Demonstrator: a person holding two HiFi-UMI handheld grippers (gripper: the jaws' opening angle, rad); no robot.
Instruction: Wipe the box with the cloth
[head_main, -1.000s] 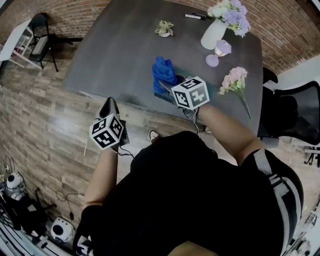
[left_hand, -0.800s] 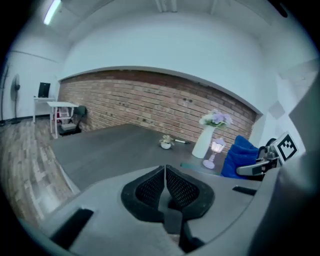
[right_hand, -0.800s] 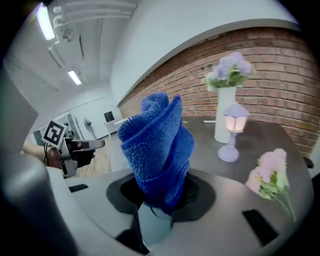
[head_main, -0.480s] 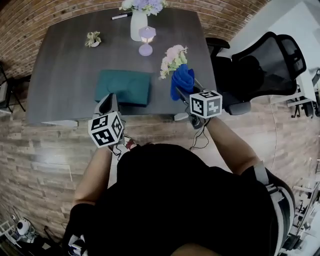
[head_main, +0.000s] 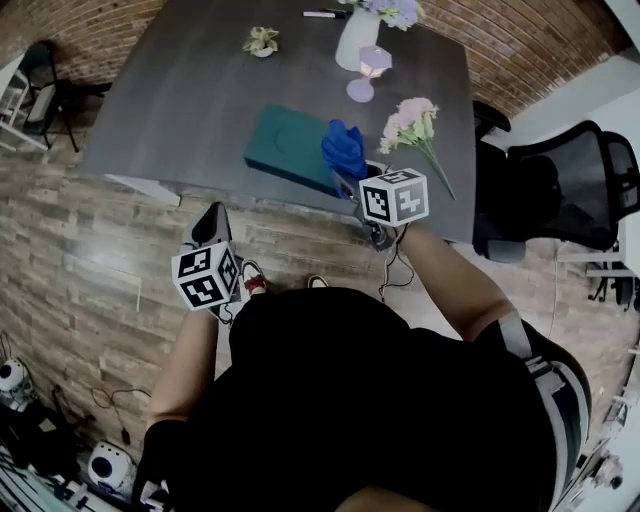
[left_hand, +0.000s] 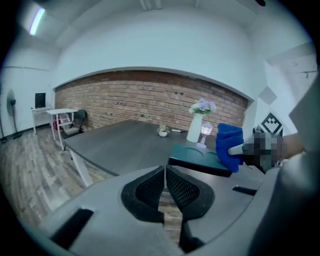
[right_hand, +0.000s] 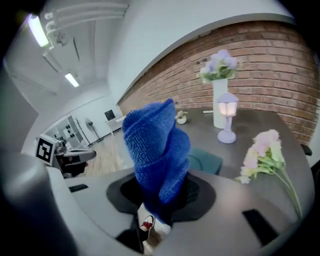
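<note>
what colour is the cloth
Bright blue; the cloth shows best in the right gripper view.

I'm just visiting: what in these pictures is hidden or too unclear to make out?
- Right gripper view: the blue cloth covers the pads of the right gripper and most of the teal box.
- Head view: the cloth overlaps the box's corner, so contact between them cannot be told.
- Head view: the top edge cuts off the flowers in the vase; the pen is too small for detail.

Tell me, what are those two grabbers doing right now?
Left gripper shut, empty, short of the table. Right gripper shut on blue cloth, at teal box's right end. Pink flowers beside box, clear of it.
</note>
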